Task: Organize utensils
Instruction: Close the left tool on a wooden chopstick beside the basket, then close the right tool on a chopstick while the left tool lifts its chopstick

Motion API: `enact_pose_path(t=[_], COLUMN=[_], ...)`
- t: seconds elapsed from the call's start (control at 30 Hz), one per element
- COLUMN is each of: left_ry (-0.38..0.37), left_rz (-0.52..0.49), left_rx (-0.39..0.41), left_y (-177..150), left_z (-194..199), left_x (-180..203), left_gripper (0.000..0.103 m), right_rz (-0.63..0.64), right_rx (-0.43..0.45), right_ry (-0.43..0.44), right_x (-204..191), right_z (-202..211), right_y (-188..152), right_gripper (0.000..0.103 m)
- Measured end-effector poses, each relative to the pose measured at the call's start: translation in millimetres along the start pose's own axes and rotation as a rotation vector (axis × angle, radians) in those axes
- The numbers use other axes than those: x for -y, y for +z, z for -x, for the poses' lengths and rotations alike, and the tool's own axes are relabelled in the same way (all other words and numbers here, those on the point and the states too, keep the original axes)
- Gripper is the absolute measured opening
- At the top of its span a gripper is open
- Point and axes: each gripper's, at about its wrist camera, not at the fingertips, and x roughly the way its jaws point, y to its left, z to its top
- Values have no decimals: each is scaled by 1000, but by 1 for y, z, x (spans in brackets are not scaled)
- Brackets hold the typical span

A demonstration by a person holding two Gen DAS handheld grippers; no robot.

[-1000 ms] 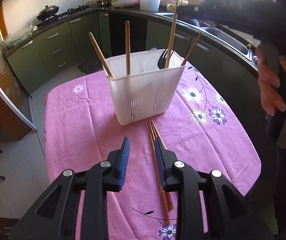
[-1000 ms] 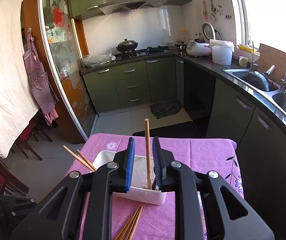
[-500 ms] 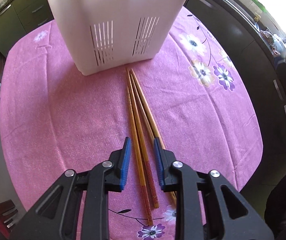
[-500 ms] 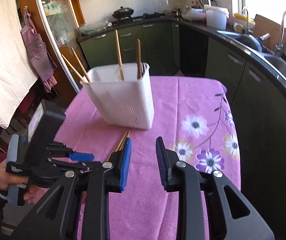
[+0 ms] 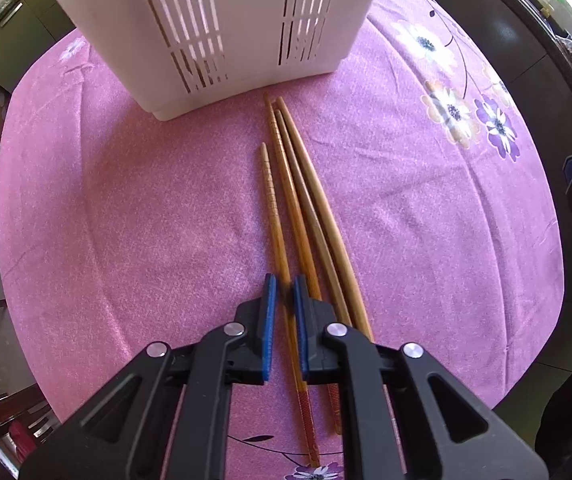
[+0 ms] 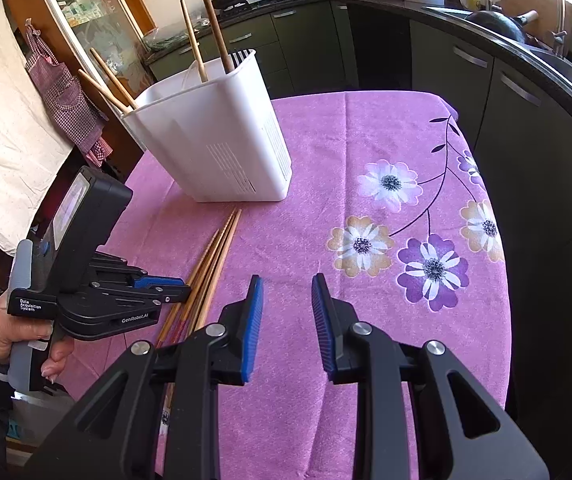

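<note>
From the left wrist, the left gripper (image 5: 284,290) is down on the desk (image 5: 125,208) with its jaws nearly closed around the leftmost chopstick (image 5: 274,216) of four lying side by side; whether the pads already bite cannot be told. The step in hand looks like picking up that stick, and the next move calls for a firm pinch, then a lift clear of its three neighbours (image 5: 314,216) toward the white utensil holder (image 5: 221,28) just beyond their tips. From the right wrist, the right gripper (image 6: 288,312) hangs above the pink flowered cloth (image 6: 386,216) with jaws spread and empty. The holder already carries four upright chopsticks (image 6: 193,42). Dark green kitchen cabinets (image 6: 306,36) and a sink counter (image 6: 526,60) lie behind.
</note>
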Motion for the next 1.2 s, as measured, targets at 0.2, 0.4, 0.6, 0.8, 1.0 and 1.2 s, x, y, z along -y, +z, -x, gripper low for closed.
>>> enact_pose_path(t=[0.2, 0.4, 0.6, 0.8, 1.0, 1.2], left_ry=[31, -13, 16, 37, 54, 32], left_rz=[-1, 27, 29, 28, 44, 55], left_rx=[-19, -11, 120, 260, 345, 405], left_y=[6, 3, -15, -44, -69, -89], left_z=[-2, 0, 35, 76, 99, 112], left_x=[10, -3, -13, -26, -46, -55], left_gripper=[9, 7, 7, 7, 7, 7], right_rz=[9, 4, 8, 37, 53, 64], right_rx=[-27, -77, -126, -219, -297, -345], right_ry=[-1, 13, 14, 54, 21, -32], right_x=[-4, -5, -15, -40, -59, -70], right_z=[-7, -16, -37, -71, -102, -125], right_y=[-3, -2, -3, 3, 13, 22], right_gripper=[26, 27, 27, 27, 25, 17])
